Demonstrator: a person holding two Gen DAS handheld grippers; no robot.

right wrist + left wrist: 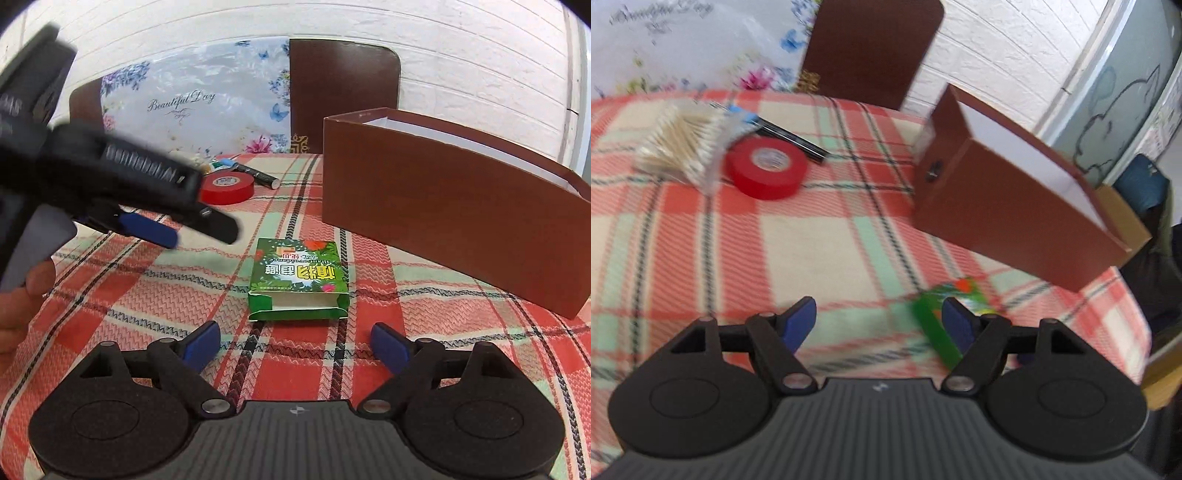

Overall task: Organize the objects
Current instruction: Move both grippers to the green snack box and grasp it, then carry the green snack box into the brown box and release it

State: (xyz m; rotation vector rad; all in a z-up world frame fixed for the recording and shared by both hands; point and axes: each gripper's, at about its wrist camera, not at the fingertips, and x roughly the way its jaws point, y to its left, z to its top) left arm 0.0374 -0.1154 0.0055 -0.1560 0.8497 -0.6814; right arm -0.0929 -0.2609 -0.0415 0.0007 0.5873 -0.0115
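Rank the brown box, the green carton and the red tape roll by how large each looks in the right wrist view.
Largest to smallest:
1. brown box
2. green carton
3. red tape roll, partly hidden and farther away, so its true size is unsure.

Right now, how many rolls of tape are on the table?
1: a red roll of tape lying flat on the plaid cloth, beside the clear box of cotton swabs and black pens. Others may be hidden inside the brown box.

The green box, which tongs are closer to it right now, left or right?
Left. The left tongs hover open with one tip overlapping the green box; the right tongs sit open just short of it.
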